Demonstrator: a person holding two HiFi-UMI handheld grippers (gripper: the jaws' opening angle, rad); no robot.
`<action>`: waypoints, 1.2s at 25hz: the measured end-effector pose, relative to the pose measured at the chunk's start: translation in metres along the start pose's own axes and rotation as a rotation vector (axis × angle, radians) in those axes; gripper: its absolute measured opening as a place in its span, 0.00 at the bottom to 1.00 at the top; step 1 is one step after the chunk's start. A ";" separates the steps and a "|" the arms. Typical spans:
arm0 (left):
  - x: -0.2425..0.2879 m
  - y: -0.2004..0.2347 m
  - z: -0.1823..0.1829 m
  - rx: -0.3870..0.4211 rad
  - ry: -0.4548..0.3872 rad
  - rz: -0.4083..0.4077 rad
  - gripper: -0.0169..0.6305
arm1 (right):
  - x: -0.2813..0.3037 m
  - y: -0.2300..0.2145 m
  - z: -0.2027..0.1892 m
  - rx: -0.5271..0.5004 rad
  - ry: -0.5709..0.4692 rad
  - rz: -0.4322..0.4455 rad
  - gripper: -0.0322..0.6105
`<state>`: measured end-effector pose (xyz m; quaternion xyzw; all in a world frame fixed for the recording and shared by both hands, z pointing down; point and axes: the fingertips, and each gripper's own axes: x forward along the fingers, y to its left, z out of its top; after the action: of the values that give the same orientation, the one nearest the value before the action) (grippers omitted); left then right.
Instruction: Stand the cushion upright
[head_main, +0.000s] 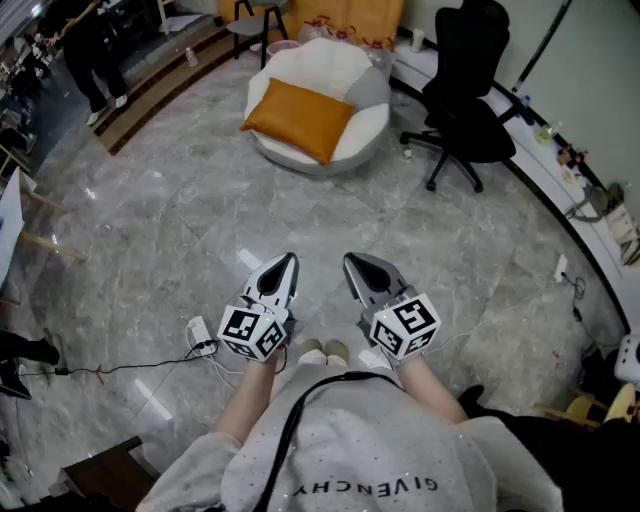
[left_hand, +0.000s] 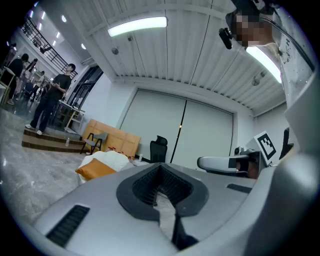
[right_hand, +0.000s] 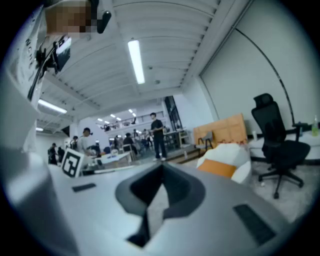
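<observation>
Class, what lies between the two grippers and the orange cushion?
Head view: only bare grey floor, then the white seat's rim, before the cushion.

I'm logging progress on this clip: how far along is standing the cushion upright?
Done: nothing yet. The orange cushion lies on its broad face on the white round seat.
In hand: nothing. The left gripper and right gripper are both shut and empty, held out over the floor well short of the seat.
Left: walk up, grip the cushion and set it upright.
</observation>
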<state>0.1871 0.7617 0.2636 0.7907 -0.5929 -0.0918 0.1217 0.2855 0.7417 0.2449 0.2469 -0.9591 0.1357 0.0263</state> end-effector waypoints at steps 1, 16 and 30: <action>0.001 0.001 0.000 0.007 0.003 0.000 0.06 | 0.001 0.000 -0.001 -0.001 0.002 -0.001 0.07; 0.020 0.016 0.016 0.102 -0.051 0.116 0.06 | -0.001 -0.034 0.009 -0.068 -0.043 -0.047 0.07; 0.059 0.072 0.018 0.065 -0.056 0.170 0.06 | 0.051 -0.073 0.018 -0.051 -0.051 -0.029 0.08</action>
<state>0.1323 0.6839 0.2681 0.7383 -0.6636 -0.0837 0.0866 0.2764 0.6515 0.2519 0.2635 -0.9589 0.1046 0.0101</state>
